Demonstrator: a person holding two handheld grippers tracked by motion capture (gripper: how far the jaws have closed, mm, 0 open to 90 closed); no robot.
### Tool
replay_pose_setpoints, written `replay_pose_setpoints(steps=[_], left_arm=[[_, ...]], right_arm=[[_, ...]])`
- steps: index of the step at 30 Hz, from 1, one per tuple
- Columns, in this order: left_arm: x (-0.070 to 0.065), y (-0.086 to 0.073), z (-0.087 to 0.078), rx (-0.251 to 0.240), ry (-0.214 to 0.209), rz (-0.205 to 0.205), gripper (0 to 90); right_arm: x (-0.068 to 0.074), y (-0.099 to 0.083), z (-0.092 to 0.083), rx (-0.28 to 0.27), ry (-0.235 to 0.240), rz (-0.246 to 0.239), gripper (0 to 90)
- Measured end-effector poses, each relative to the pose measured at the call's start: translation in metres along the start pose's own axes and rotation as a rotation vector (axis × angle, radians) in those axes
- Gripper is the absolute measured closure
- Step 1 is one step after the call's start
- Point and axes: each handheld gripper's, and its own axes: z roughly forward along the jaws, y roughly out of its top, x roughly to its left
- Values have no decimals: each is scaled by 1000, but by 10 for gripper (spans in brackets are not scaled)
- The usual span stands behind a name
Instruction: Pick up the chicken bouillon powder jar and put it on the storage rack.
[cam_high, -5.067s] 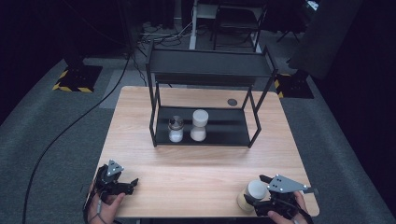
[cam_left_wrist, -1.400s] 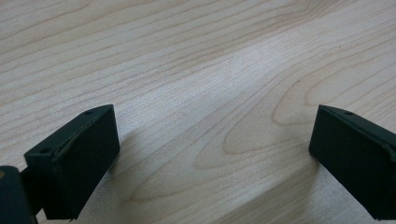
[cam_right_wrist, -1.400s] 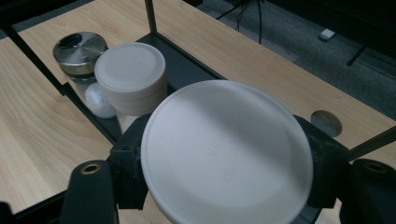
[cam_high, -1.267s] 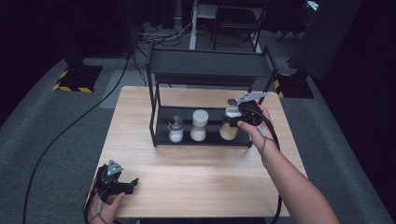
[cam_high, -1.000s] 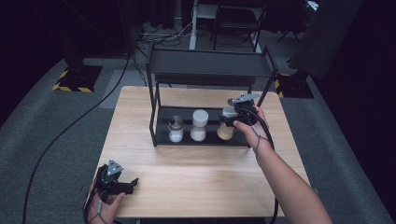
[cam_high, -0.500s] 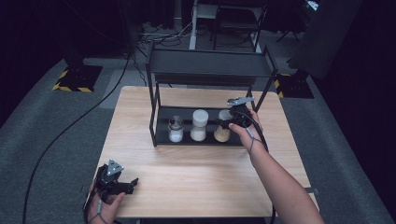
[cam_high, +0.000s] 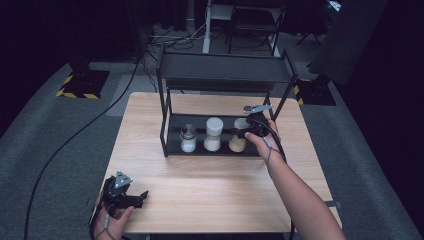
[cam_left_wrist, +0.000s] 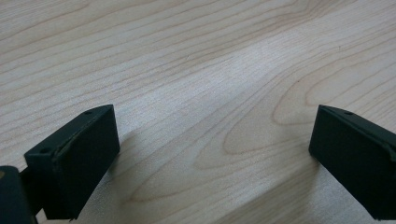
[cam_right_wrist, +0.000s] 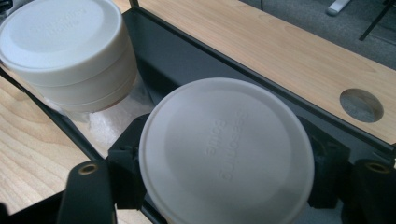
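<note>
table (cam_high: 210, 190): light wood | white-lidded jar (cam_high: 213, 134), glass shaker (cam_high: 188, 138): side by side, rack's lower shelf

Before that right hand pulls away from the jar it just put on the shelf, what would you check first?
1. Jar stands upright on the rack's lower shelf: ok.
2. Jar is apart from the white-lidded bottle: ok.
3. Right hand-held gripper has let go: cannot tell; its jaws have just been opening, with the jar's lid between them.
4. Way back clear of the rack post: cannot tell.
5. Left hand-held gripper open, away from the rack: ok.
</note>
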Motion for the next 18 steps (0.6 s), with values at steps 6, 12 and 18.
replay_pose_setpoints(steps=[6,12,18], left_arm=[[0,0,0,0,0,0,12],[0,0,0,0,0,0,12],[0,0,0,0,0,0,12]], right_arm=[[3,0,-5,-3,-21,4,140],[3,-4,-33,-44,-24,-13,107],[3,-15,-61,-72,-9,-34,102]])
